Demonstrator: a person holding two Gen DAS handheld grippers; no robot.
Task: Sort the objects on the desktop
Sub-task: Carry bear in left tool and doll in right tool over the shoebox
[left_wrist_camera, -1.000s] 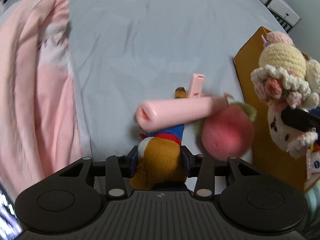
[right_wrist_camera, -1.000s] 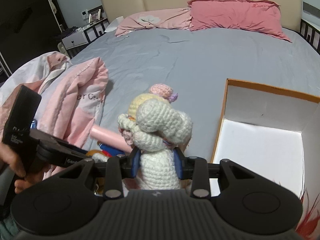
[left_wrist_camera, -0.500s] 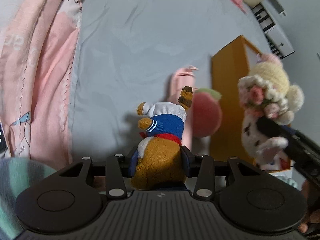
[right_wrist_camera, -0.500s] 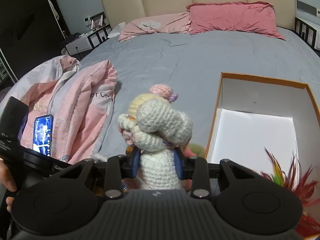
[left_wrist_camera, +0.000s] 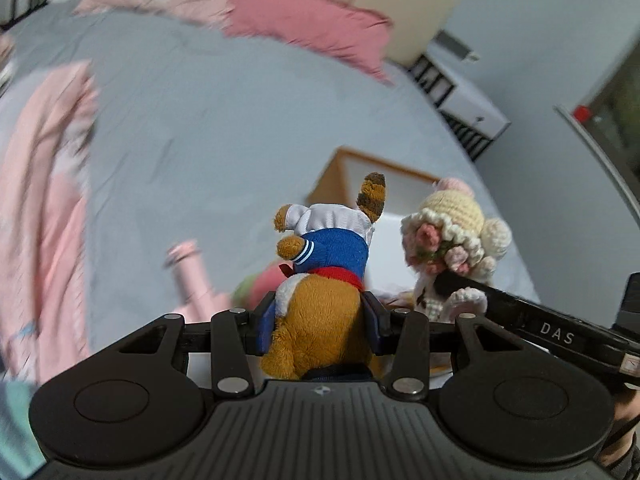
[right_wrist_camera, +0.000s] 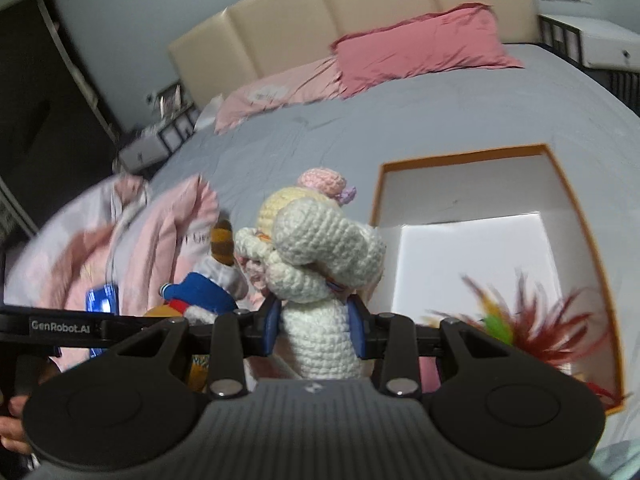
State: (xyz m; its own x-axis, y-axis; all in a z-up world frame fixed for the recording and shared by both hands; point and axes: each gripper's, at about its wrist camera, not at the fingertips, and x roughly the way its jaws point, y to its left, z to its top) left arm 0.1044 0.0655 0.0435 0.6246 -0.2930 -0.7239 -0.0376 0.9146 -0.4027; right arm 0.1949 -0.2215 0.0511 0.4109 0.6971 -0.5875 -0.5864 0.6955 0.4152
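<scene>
The left gripper (left_wrist_camera: 318, 330) is clamped on a brown plush toy (left_wrist_camera: 320, 312), and the right gripper (right_wrist_camera: 314, 330) pinches a crocheted doll (right_wrist_camera: 320, 280). Both toys hang side by side, just short of the orange-rimmed box (right_wrist_camera: 576, 208) ahead. Their soft bodies could snag on each other or catch the rim. The blur hides whether they touch, so a collision seems possible.
</scene>
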